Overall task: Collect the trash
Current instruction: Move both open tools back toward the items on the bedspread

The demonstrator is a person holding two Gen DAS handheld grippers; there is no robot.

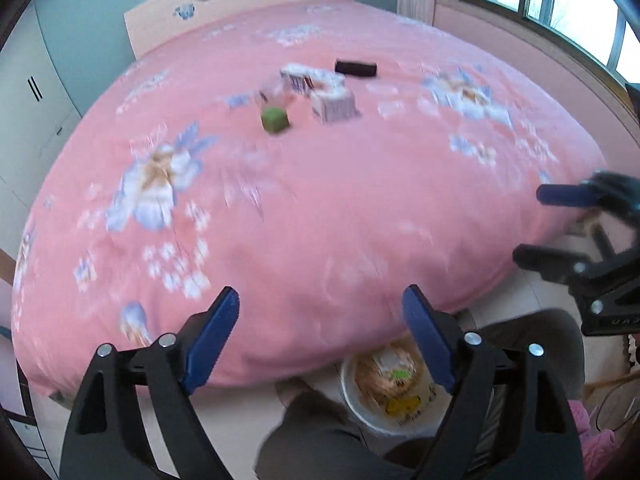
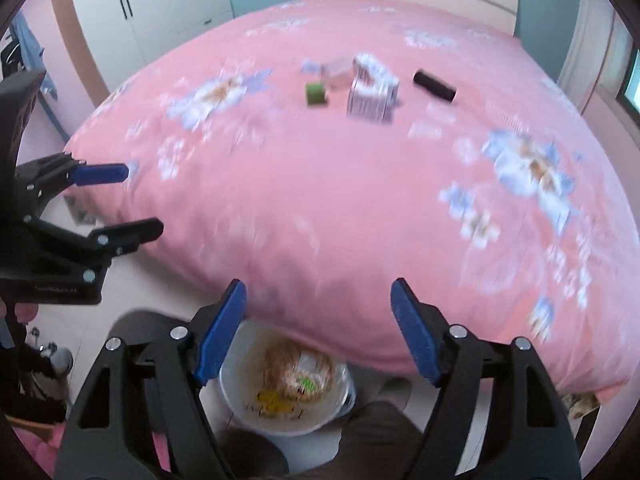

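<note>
Both tongs hang with jaws spread and hold nothing: the left gripper (image 1: 320,336) and the right gripper (image 2: 318,332), above the foot edge of the pink flowered bed (image 1: 320,200). Below them on the floor stands a white round bin (image 2: 280,426) holding wrappers. Mid-bed, toward the headboard, lie a green cube (image 1: 274,119), a white printed carton (image 1: 333,105) and a dark bar wrapper (image 1: 355,68), near one another.

green cube (image 1: 274,119): one, on the bed (image 1: 320,208)
dark bar-shaped wrapper (image 1: 355,68): one
white printed packets (image 1: 333,105): two that can be told apart, blurred
clear crumpled piece (image 2: 335,73): one, count unsure
white bin (image 2: 280,420): one, on the floor
grippers: two, left gripper (image 1: 320,336) and right gripper (image 2: 318,332)
</note>
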